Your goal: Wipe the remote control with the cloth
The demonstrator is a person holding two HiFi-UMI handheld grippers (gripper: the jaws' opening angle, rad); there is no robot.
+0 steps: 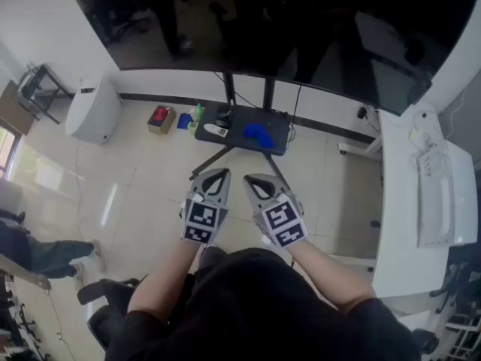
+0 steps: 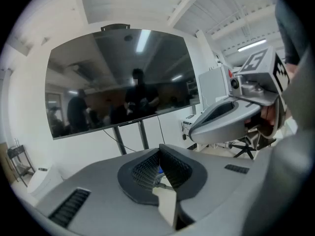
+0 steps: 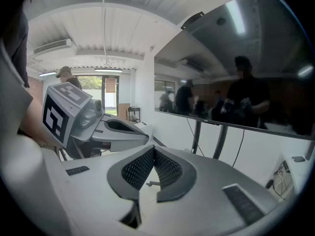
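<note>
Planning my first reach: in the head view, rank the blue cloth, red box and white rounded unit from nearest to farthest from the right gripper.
1. Blue cloth, on the dark stand straight ahead.
2. Red box, left of the stand.
3. White rounded unit, far left.

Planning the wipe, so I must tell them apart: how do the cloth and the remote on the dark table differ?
Colour: the cloth is bright blue, the remote pale. Size: the cloth covers more of the table than the small remote. Place: the cloth lies toward the table's right, the remote toward its left. Both rest on the table, apart from each other.
</note>
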